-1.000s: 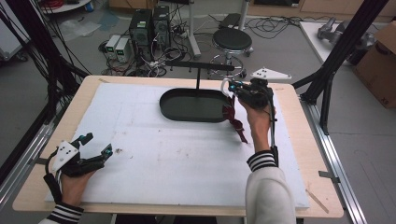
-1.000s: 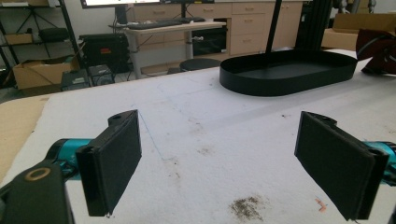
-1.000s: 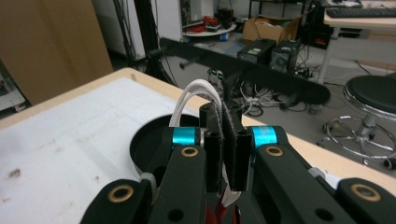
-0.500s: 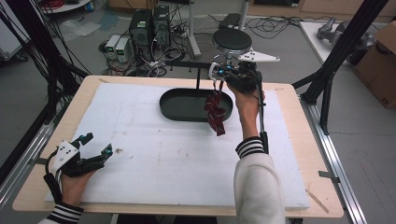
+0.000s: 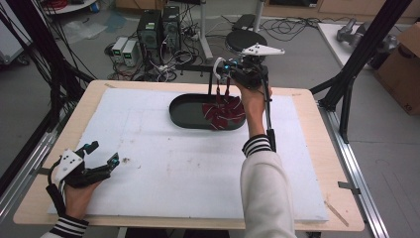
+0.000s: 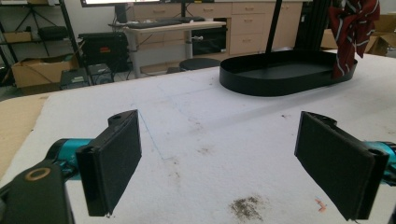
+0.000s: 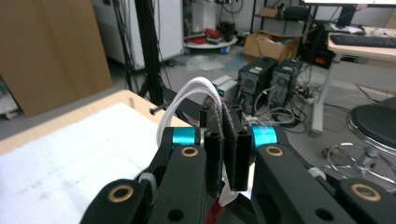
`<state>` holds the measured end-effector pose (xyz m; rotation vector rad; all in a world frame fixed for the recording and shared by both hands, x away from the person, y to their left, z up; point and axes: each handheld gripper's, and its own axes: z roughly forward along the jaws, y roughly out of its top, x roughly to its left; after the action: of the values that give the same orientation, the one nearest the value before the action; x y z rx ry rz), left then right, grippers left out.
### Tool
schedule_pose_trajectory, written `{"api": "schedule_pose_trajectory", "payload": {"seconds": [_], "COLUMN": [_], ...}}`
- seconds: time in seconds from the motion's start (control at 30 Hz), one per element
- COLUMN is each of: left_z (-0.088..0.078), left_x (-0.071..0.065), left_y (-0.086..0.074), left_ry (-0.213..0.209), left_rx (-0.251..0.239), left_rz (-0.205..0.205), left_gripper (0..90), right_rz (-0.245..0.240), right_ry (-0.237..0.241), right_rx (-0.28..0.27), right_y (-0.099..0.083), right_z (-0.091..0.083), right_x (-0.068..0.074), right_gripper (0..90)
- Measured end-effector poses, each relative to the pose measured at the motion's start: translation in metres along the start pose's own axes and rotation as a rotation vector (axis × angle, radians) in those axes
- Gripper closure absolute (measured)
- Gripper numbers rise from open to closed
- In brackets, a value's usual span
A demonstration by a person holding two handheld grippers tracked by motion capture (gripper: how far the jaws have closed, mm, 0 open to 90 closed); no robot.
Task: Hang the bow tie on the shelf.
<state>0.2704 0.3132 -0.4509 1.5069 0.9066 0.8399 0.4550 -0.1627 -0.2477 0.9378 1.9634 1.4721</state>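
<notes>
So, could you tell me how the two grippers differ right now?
The left gripper rests low on the white mat with its jaws wide apart and empty; the right gripper is raised above the black tray, jaws closed on a white cord from which a red bow hangs. Both are hand-held.

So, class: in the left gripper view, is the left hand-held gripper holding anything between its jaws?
No: the left hand-held gripper has its jaws spread wide apart, with just the white table surface between them.
</notes>
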Motion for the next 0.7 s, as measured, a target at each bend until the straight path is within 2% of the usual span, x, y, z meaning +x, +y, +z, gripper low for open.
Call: {"api": "schedule_pose_trajectory", "payload": {"seconds": [0.1,0.33,0.43,0.6,0.7], "left_z": [0.0,0.0,0.0,0.0,0.0], "left_x": [0.0,0.0,0.0,0.0,0.001], "left_y": [0.0,0.0,0.0,0.0,0.0], "left_ry": [-0.001,0.0,-0.001,0.0,0.0], "left_rx": [-0.001,-0.006,-0.006,-0.007,-0.005], "left_rz": [-0.004,-0.01,-0.012,-0.013,-0.011], "left_gripper": [15.1,15.0,15.1,15.1,15.1], "right_rz": [-0.01,-0.008,-0.023,-0.003,-0.01], "right_ry": [-0.024,-0.035,-0.049,-0.066,-0.075], "right_rx": [0.017,0.016,0.007,0.001,0.013], "right_y": [-0.001,0.005,0.011,0.014,0.017], "right_z": [0.007,0.021,0.024,0.028,0.03], "right_x": [-0.002,-0.005,-0.006,-0.014,-0.016], "right_gripper": [87.5,87.5,87.5,87.4,87.5]}}
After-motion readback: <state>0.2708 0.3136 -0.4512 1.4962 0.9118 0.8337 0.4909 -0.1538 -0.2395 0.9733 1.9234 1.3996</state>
